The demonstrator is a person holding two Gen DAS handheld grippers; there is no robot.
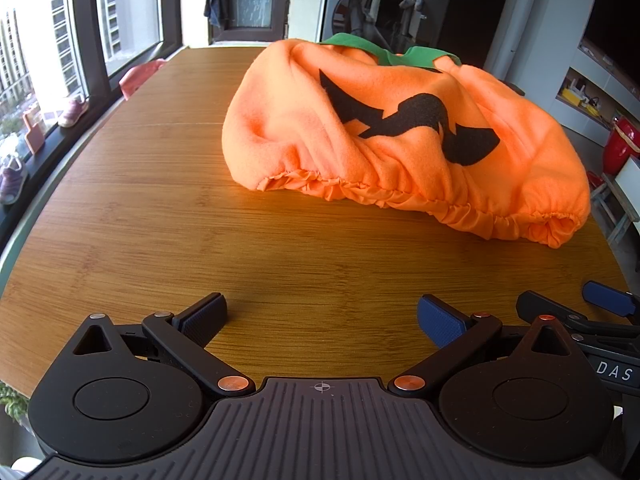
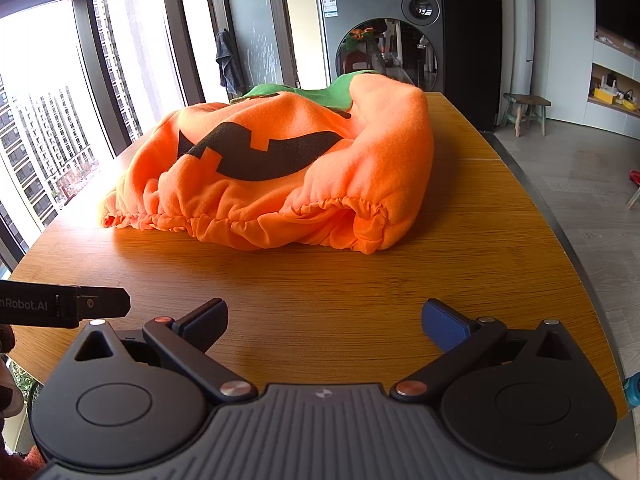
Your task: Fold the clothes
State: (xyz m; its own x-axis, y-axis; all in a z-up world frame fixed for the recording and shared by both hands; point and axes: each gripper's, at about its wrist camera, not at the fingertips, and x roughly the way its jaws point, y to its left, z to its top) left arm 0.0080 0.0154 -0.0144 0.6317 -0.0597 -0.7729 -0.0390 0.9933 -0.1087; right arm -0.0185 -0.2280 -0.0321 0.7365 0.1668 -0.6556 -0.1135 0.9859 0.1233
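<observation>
My left tongs (image 1: 322, 314) and right tongs (image 2: 325, 318) hover spread and empty above the counter's (image 1: 160, 200) near edge; the crumpled pumpkin costume (image 1: 400, 136) lies toward its far end.

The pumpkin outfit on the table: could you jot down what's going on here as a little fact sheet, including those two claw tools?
garment: orange pumpkin costume, rumpled in a heap, not yet folded
decoration: black jagged mouth on the front, green collar at the far end
hem: gathered elastic edge facing the tools
surface: wooden table
left gripper: open, holding nothing, short of the costume
right gripper: open, holding nothing, short of the costume
background: front-loading washing machine, tall windows
</observation>
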